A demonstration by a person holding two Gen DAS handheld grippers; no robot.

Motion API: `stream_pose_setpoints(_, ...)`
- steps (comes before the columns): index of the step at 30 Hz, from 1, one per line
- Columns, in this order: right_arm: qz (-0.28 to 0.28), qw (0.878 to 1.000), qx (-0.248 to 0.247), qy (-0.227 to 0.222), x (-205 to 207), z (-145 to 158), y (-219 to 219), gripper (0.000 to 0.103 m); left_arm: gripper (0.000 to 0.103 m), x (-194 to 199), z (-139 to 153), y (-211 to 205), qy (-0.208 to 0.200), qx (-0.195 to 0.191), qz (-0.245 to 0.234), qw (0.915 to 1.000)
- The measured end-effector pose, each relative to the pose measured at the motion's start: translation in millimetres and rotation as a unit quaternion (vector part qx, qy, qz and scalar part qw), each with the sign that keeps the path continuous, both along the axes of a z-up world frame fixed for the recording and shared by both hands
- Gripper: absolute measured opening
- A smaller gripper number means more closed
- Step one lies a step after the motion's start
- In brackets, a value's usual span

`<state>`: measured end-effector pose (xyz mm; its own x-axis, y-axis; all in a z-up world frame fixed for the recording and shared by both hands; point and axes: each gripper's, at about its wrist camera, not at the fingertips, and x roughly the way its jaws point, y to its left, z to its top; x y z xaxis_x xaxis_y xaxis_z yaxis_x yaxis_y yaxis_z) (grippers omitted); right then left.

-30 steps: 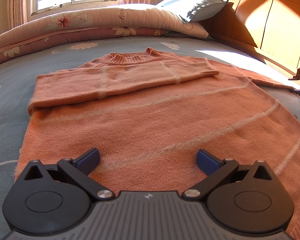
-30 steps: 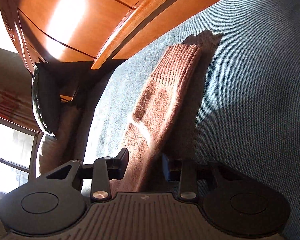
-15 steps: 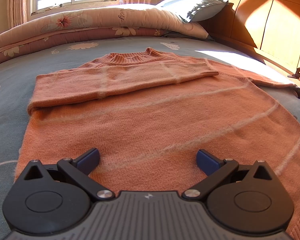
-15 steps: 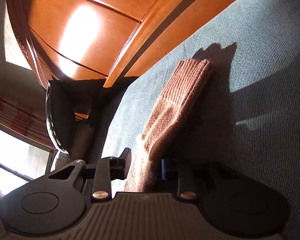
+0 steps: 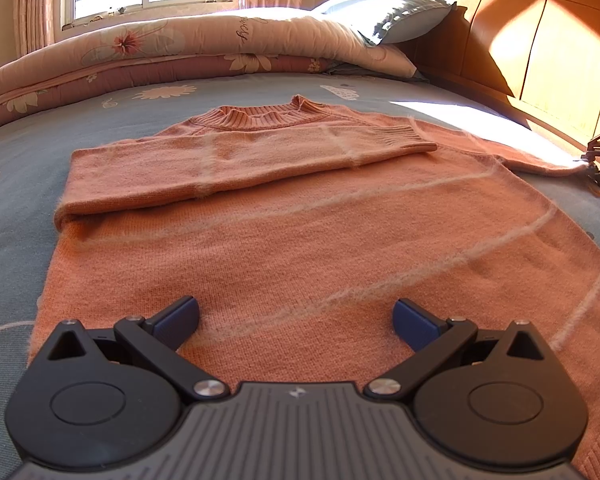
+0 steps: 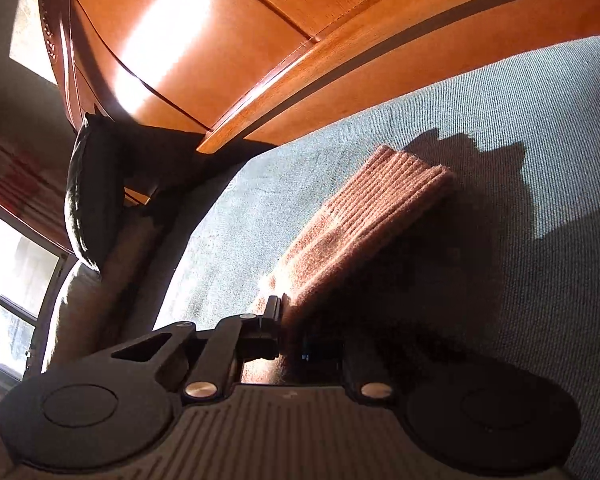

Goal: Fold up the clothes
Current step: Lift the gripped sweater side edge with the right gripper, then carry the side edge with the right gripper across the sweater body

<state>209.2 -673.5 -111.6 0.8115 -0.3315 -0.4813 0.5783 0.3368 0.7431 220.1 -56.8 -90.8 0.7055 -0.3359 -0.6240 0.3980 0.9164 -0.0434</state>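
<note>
left gripper (image 5: 296, 316) just hangs there angled down, fingers (image 5: 178, 316) spread wide w/ nothing between them. right gripper (image 6: 290, 330) is rolled to one side, tilted down, fingers pinched tight on the sleeve (image 6: 364, 232)

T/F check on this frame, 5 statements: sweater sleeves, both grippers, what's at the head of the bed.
1. One sleeve of the orange sweater already lies folded across its chest. True.
2. The left gripper is clamped on the sweater's hem. False: its jaws stand wide open above the fabric, holding nothing.
3. The right gripper is shut on the other sleeve, near its ribbed cuff. True.
4. The sweater lies on a wooden table. False: it lies on a bed with a blue-grey sheet.
5. A wooden headboard stands behind the pillow. True.
</note>
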Motion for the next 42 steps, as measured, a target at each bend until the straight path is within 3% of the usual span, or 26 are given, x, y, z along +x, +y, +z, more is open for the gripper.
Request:
stream_pose_setpoints(8, 0.075, 0.992, -0.098, 0.039, 26, 79, 50, 0.009, 0.102, 0, 1, 1, 0.000, -0.004, -0.002, 1.0000)
stream_pose_setpoints(14, 0.143, 0.976, -0.155, 0.055, 65, 124, 110, 0.009, 0.102, -3, 16, 10, -0.009, -0.029, -0.021, 0.9993)
stream_pose_setpoints(20, 0.209, 0.956, -0.197, 0.061, 109, 148, 173, 0.009, 0.102, 1, 27, 20, 0.002, -0.035, -0.024, 0.9991)
stream_pose_setpoints(25, 0.255, 0.938, -0.225, 0.068, 145, 154, 227, 0.009, 0.102, 10, 37, 39, 0.022, -0.068, -0.032, 0.9969)
stream_pose_setpoints(32, 0.319, 0.901, -0.279, 0.087, 186, 144, 309, 0.009, 0.102, 25, 43, 70, 0.069, -0.140, -0.028, 0.9873)
stream_pose_setpoints(36, 0.339, 0.879, -0.321, 0.099, 200, 138, 354, 0.009, 0.102, 30, 43, 81, 0.074, -0.150, -0.002, 0.9860)
stream_pose_setpoints(42, 0.352, 0.861, -0.351, 0.104, 212, 118, 408, 0.009, 0.102, 35, 50, 101, 0.060, -0.154, 0.022, 0.9860)
